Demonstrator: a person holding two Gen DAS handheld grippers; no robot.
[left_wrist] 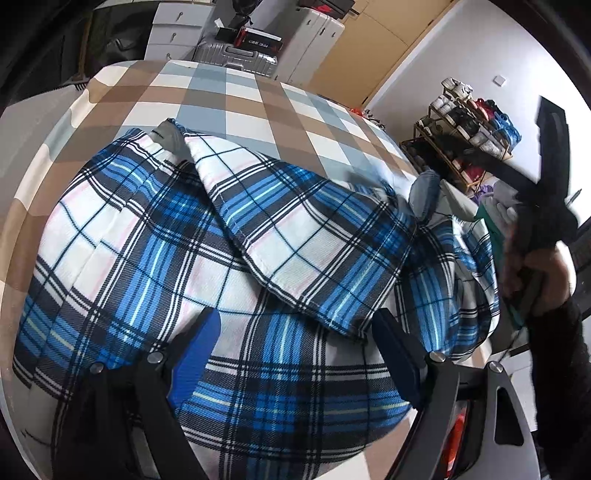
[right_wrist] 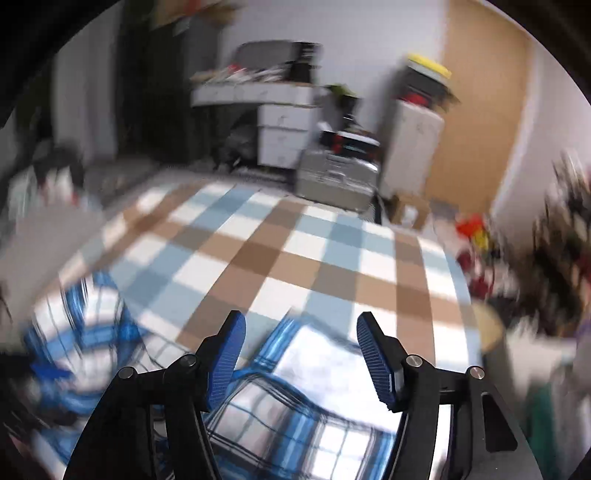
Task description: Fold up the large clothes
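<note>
A blue, white and black plaid shirt (left_wrist: 155,236) lies spread on a table under a brown, blue and white checked cloth (left_wrist: 236,96). One sleeve (left_wrist: 295,236) is folded diagonally across the shirt's body. My left gripper (left_wrist: 295,336) hovers open just above the lower part of the shirt, with nothing pinched between its blue pads. In the left wrist view my right gripper (left_wrist: 546,177) shows blurred at the right edge, held by a hand (left_wrist: 543,273). In its own blurred view the right gripper (right_wrist: 301,332) is open above the plaid fabric (right_wrist: 295,398), with no cloth between its fingers.
Beyond the table's far edge stand a silver suitcase (left_wrist: 236,55), white drawer units (left_wrist: 177,33) and a tan wall panel (right_wrist: 480,110). A rack of shoes and bags (left_wrist: 469,136) stands to the right. The far half of the checked cloth (right_wrist: 280,251) is bare.
</note>
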